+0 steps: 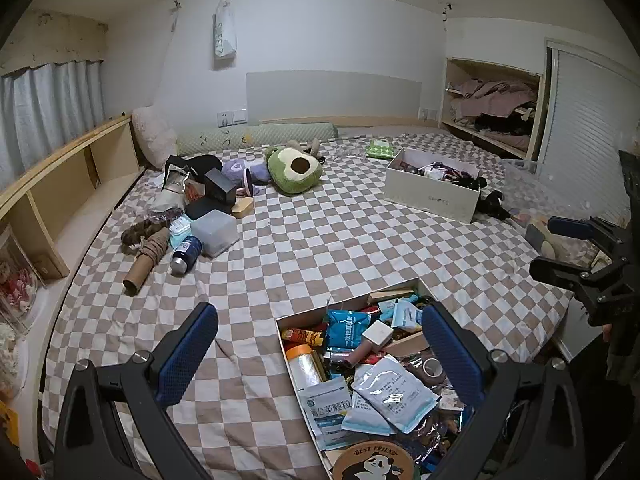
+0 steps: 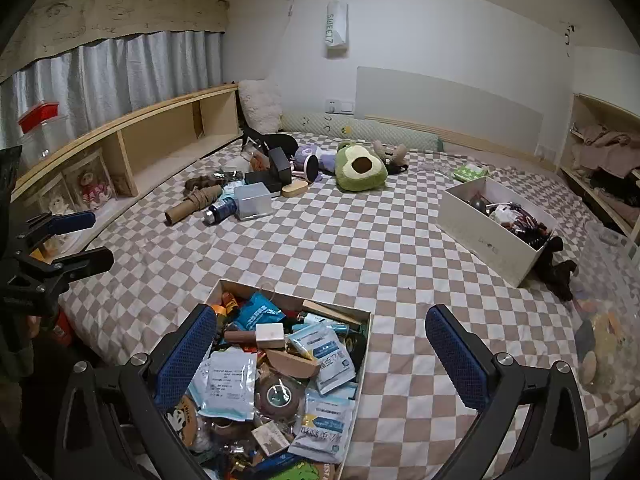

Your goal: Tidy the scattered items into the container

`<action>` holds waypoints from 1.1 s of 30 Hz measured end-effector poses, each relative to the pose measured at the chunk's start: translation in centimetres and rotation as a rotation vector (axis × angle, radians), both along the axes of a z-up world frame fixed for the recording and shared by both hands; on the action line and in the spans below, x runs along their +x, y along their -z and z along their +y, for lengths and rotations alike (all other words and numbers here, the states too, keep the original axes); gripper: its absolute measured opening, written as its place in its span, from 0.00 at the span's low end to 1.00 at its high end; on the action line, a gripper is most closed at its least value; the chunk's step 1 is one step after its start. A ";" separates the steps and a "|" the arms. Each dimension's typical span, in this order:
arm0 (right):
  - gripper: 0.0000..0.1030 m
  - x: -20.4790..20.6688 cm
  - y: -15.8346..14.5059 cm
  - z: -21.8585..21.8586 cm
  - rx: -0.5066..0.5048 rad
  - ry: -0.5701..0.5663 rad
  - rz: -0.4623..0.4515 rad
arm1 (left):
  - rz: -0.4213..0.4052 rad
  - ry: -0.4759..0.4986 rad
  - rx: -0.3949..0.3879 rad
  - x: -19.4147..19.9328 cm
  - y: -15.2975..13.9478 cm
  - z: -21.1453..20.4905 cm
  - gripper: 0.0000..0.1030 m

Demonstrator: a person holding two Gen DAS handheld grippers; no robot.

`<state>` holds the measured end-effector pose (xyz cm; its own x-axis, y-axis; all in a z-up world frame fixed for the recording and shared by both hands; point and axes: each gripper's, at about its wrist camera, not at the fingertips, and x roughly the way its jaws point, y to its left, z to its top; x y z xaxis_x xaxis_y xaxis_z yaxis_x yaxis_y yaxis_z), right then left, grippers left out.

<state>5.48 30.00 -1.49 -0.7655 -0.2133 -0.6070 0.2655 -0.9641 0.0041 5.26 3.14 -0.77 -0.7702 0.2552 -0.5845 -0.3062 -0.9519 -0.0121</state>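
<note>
1. Two pairs of tongs, both spread wide with nothing in them. My left tongs point(image 1: 320, 354) hang over the near box point(image 2: 366, 344), straddling its left wall; my right tongs point(image 2: 320, 354) straddle its right wall, so each has one finger over the box and one over the bed point(image 1: 320, 240).
2. That box is already heaped with packets and tape rolls. Biggest worry: adding more makes stuff slide over the rim.
3. The scattered pile sits well away near the far-left headboard: a cardboard tube point(image 1: 146, 262), blue bottle point(image 1: 186, 254), frosted plastic box point(image 1: 215, 232) and avocado plush point(image 1: 296, 170).
4. Long reach from here, I reckon. The bottle and tube could roll on the soft sheet if I nudge them.
5. The plush looks too fat for a clean pinch.
</note>
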 end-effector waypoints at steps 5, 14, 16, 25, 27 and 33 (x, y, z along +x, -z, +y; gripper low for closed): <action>1.00 0.7 0.0 0.1 -0.010 0.010 0.007 | 0.010 -0.008 0.020 0.6 0.1 -0.2 0.99; 1.00 1.8 0.4 -0.2 -0.009 0.023 0.028 | 0.015 0.014 0.007 0.9 0.1 0.4 0.99; 1.00 1.9 0.5 -0.3 -0.012 0.022 0.029 | 0.011 0.019 0.013 1.1 0.2 0.5 0.99; 1.00 2.2 0.4 -0.4 -0.020 0.008 0.034 | -0.001 0.020 0.008 1.1 0.2 0.5 0.99; 1.00 2.1 0.4 -0.5 -0.019 0.009 0.030 | 0.001 0.018 -0.001 1.2 0.3 0.6 0.99; 1.00 2.1 0.6 -0.6 -0.013 0.014 0.023 | 0.002 0.017 -0.008 1.3 0.5 0.7 0.99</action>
<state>7.55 29.36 -2.04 -0.7823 -0.2099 -0.5865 0.2518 -0.9677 0.0104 6.58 3.82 -1.23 -0.7668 0.2636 -0.5852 -0.3227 -0.9465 -0.0036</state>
